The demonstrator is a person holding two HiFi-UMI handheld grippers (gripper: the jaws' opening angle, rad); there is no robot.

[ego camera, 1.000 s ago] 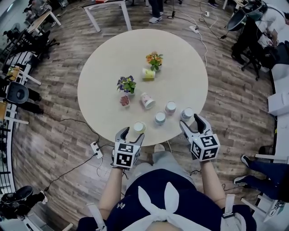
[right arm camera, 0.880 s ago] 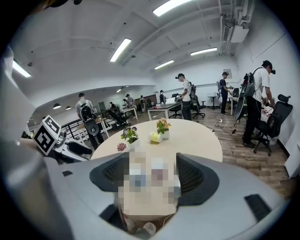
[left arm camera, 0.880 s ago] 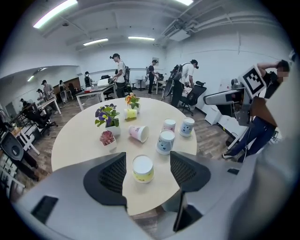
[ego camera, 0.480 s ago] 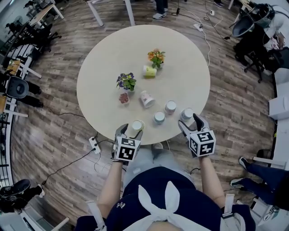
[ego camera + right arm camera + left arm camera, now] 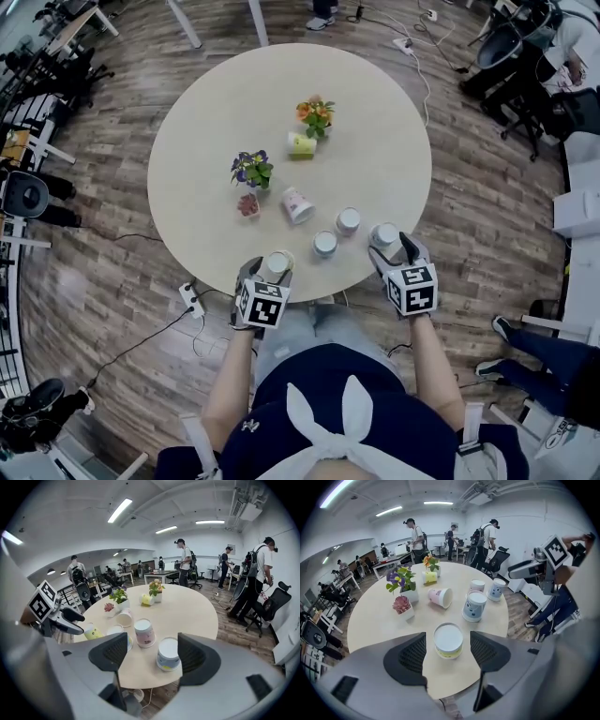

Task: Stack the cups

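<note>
- Both grippers have come down closer to the near edge of the table [image 5: 375, 141] since the earlier frame. Each one now straddles a cup.
- Left gripper [image 5: 448, 644]: the jaws stand apart. The left cup [image 5: 448, 638] is upside down on the table between them, with a clear gap at each pad. It is white with a yellow band and sits close to the near rim.
- Right gripper [image 5: 153, 645]: the jaws are wide and have just been opening. The right cup [image 5: 168, 654], also upside down, stands between them, hard by the right-hand pad. I cannot tell whether it touches that pad, and nothing squeezes it.
- Two more upside-down cups stand between those two and a little further in. The third cup [image 5: 324, 244] and the fourth cup [image 5: 348, 220] are near each other but apart.
- Beyond them the pink cup [image 5: 296, 204] lies on its side.
- Further back, the yellow cup [image 5: 301, 143] lies on its side just beside the orange flowers [image 5: 316, 111].
- The purple flowers [image 5: 251, 169] stand left of the pink cup, with a small succulent [image 5: 247, 204] just in front of them.
- All six cups lie separate, each on the tabletop.
</note>
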